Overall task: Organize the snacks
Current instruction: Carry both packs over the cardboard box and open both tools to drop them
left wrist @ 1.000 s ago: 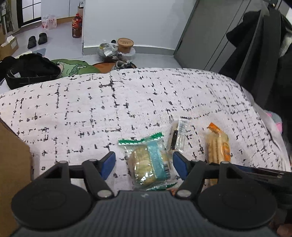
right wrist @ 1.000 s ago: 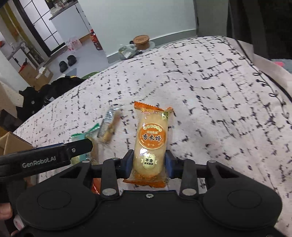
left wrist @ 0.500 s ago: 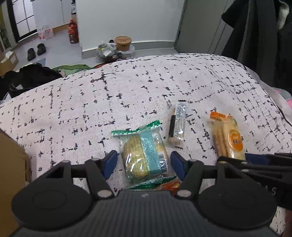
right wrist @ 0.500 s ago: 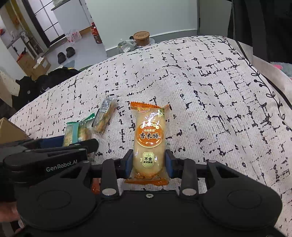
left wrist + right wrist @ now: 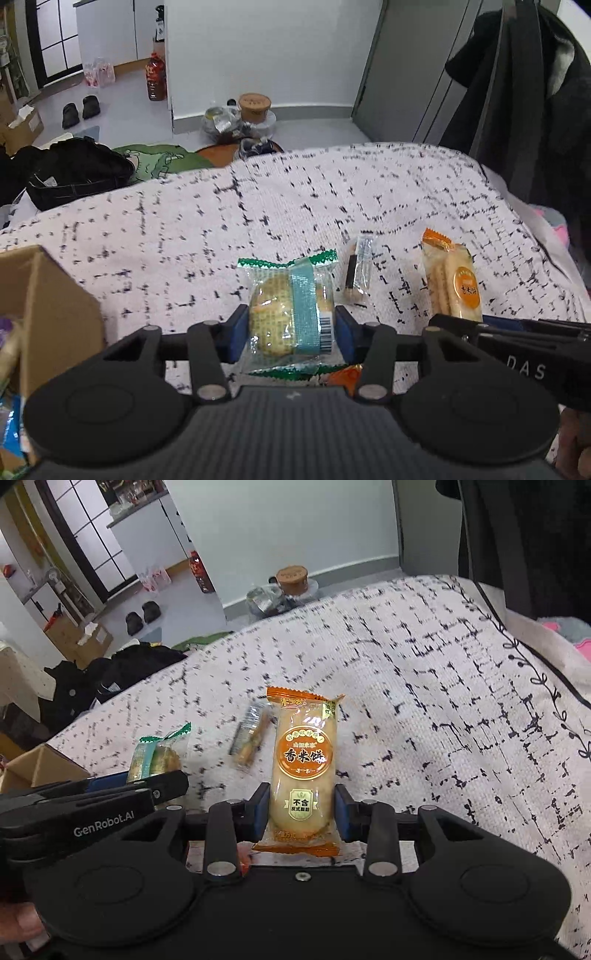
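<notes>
Both wide-spread blue fingers of the left gripper (image 5: pixel 291 334) have now closed in on the green-edged biscuit packet (image 5: pixel 290 312), pressing its two sides, and a cardboard box (image 5: pixel 48 314) has come into the left of that view. From where I stand, the packet sits low over the white bedspread with black flecks (image 5: pixel 258 206), though I cannot tell whether it is lifted clear.

Just beside it, the right gripper (image 5: pixel 302 812) has its fingers shut snugly on the lower part of the orange rice cracker packet (image 5: pixel 303 760), which points away along the fingers.

Between the two held packets a small clear-wrapped snack bar (image 5: pixel 357 271) lies loose on the bedspread, touching neither gripper. An orange wrapper edge (image 5: pixel 343 376) peeks out beneath the left gripper's body. Beyond the bed, a lidded tub (image 5: pixel 254 106) stands on the floor.
</notes>
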Demonstrator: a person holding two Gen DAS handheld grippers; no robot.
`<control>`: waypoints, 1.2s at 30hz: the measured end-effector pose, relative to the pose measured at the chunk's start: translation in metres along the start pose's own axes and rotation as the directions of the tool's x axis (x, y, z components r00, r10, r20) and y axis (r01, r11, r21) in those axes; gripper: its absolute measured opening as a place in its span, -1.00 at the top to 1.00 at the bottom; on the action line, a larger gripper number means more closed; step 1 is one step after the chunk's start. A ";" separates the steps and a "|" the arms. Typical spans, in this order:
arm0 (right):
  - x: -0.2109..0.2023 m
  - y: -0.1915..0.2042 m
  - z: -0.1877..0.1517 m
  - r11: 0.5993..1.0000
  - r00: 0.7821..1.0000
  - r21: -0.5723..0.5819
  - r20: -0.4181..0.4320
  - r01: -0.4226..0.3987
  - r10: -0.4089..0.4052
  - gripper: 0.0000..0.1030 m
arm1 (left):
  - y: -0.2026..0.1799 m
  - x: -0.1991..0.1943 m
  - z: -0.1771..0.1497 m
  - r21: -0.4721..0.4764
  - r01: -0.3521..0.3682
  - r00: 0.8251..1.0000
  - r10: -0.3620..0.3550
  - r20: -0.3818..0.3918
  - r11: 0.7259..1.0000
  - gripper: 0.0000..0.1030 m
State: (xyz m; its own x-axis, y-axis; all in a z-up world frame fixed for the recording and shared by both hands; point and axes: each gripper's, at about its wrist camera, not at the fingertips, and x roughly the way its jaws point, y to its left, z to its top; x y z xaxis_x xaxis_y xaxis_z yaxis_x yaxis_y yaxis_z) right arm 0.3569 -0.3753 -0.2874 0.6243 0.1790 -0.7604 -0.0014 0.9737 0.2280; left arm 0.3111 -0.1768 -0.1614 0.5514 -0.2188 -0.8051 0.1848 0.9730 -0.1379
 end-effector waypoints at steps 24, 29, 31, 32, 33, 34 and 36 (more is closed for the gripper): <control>-0.049 0.065 -0.006 0.996 0.990 -0.064 0.120 -0.062 0.069 0.32 | 0.046 -0.096 -0.004 -0.030 0.029 0.987 -0.023 0.162 0.999 0.07; -0.053 0.080 -0.010 0.993 0.987 -0.084 0.129 -0.080 0.091 0.32 | 0.058 -0.111 -0.005 -0.043 0.026 0.982 -0.018 0.189 0.999 0.07; -0.054 0.086 -0.011 0.992 0.986 -0.089 0.132 -0.087 0.098 0.32 | 0.063 -0.117 -0.006 -0.044 0.023 0.980 -0.014 0.201 0.999 0.07; -0.055 0.089 -0.012 0.992 0.986 -0.093 0.133 -0.090 0.102 0.32 | 0.066 -0.119 -0.007 -0.045 0.022 0.978 -0.012 0.206 0.999 0.07; -0.056 0.092 -0.012 0.991 0.985 -0.096 0.135 -0.094 0.106 0.32 | 0.068 -0.122 -0.007 -0.048 0.020 0.977 -0.009 0.213 0.999 0.07; -0.056 0.095 -0.012 0.990 0.984 -0.100 0.137 -0.097 0.110 0.32 | 0.070 -0.124 -0.008 -0.051 0.018 0.976 -0.006 0.217 0.999 0.07; -0.058 0.100 -0.013 0.989 0.983 -0.105 0.139 -0.102 0.116 0.32 | 0.076 -0.129 -0.009 -0.061 0.016 0.974 -0.002 0.225 0.998 0.07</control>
State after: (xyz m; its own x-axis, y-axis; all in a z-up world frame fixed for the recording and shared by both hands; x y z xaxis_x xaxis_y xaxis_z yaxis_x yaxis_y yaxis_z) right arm 0.3101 -0.2861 -0.2285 0.7227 0.2692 -0.6366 -0.1472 0.9599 0.2388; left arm 0.2469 -0.0745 -0.0732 0.7203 -0.2312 -0.6540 0.1435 0.9721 -0.1855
